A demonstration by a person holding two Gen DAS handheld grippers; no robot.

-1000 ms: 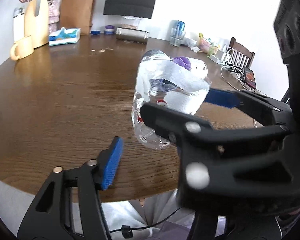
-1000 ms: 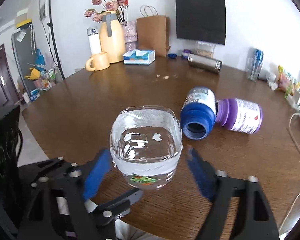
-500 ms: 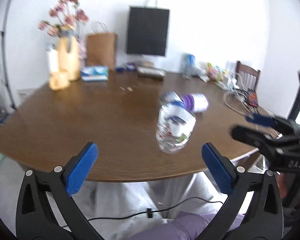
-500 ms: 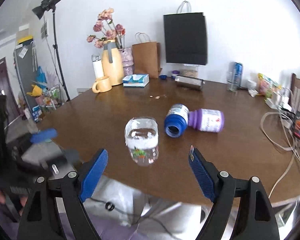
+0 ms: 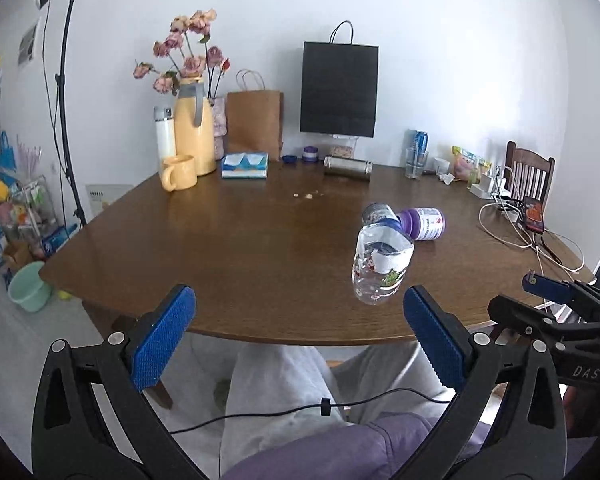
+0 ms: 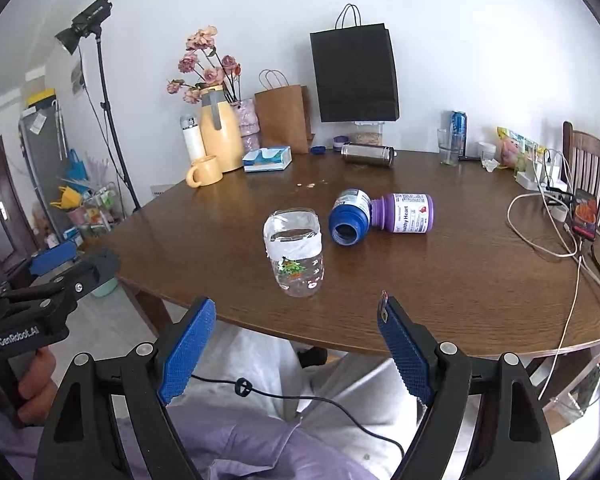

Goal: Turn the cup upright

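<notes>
Both grippers sit off the near edge of the surface (image 6: 460, 280), over our lap, and neither holds anything. Our left gripper (image 5: 300, 336) has its blue pads (image 5: 162, 338) spread wide, and our right gripper (image 6: 296, 344) is spread just as wide, with its pads (image 6: 186, 354) angled outward. We see the clear cup (image 6: 296, 256) standing upright on the surface near the front edge, mouth up, with a white band round its upper half and small printed figures below it. From the left view the cup (image 5: 382, 268) appears between the pads but well ahead of them, touching neither. Just behind the cup to the right lie two bottles on their sides, a blue one (image 6: 350, 218) with its open mouth facing us and a purple one (image 6: 406, 214) touching it. Farther back stand a yellow jug (image 6: 216, 136), a yellow mug (image 6: 204, 172), a tissue box (image 6: 268, 158) and a metal flask (image 6: 368, 154) lying on its side.
</notes>
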